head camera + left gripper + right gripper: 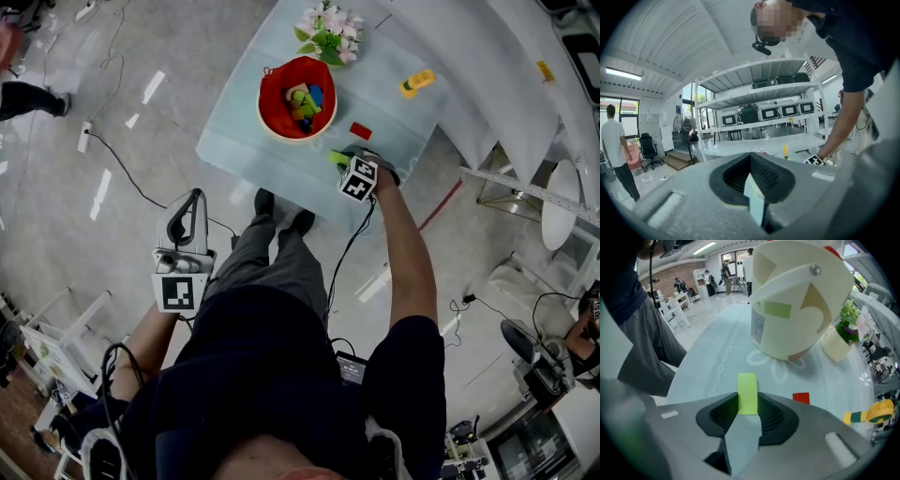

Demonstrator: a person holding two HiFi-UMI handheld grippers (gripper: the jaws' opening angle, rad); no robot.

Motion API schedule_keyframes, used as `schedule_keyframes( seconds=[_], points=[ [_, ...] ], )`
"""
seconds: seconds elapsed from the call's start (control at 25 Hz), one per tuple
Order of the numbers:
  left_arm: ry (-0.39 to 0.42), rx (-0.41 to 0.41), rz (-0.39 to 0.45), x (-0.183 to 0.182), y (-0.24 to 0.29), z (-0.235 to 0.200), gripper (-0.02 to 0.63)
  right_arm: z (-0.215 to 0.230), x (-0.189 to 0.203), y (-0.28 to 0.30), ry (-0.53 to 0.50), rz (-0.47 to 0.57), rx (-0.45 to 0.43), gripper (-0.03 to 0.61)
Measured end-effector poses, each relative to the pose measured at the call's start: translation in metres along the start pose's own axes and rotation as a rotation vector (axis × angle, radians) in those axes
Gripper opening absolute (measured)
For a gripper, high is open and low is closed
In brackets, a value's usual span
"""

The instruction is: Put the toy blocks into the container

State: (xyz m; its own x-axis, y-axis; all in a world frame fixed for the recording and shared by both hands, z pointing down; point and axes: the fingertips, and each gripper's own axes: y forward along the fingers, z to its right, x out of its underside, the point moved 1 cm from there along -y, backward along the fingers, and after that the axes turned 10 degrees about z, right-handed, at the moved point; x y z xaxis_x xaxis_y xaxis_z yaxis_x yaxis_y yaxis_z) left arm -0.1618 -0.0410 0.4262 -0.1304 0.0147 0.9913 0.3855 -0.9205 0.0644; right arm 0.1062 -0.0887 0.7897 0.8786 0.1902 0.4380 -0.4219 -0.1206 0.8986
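While your right claw point(747, 404) clamps the lime block point(747, 389), left claw point(751, 174) clenched empty, lift toward the far container point(797, 310).

Blocks point(302, 101) in container point(274, 89) on table point(234, 141), loose block point(360, 130) just R, flowers point(328, 28) behind

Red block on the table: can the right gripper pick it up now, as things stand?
Probably not yet. The right gripper is shut on the lime-green block, so its jaws are full. The red block itself lies in the open close by, with nothing over it.
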Motion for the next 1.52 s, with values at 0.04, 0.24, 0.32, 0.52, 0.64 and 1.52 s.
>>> schedule_keyframes(
  seconds=[0.04,0.24,0.32,0.52,0.64,1.52],
  points=[
    [-0.003,-0.002,0.000,-0.001,0.000,0.000,0.003,0.001,-0.001,-0.004,0.020,0.009,0.020,0.128],
    [0.000,0.011,0.022,-0.006,0.001,0.001,0.003,0.006,-0.013,-0.035,0.139,0.089,0.139,0.128],
    [0.004,0.018,0.024,-0.006,0.002,0.001,0.003,0.006,-0.019,-0.050,0.169,0.108,0.172,0.127],
    [-0.002,0.027,0.034,-0.010,0.002,0.003,0.003,0.008,-0.037,-0.088,0.213,0.137,0.247,0.127],
    [-0.005,0.029,0.040,-0.011,0.002,0.003,0.003,0.011,-0.053,-0.111,0.230,0.164,0.292,0.127],
    [-0.015,0.011,0.061,-0.016,-0.010,-0.002,0.003,0.042,-0.165,-0.199,0.209,0.288,0.414,0.127]
  ],
)
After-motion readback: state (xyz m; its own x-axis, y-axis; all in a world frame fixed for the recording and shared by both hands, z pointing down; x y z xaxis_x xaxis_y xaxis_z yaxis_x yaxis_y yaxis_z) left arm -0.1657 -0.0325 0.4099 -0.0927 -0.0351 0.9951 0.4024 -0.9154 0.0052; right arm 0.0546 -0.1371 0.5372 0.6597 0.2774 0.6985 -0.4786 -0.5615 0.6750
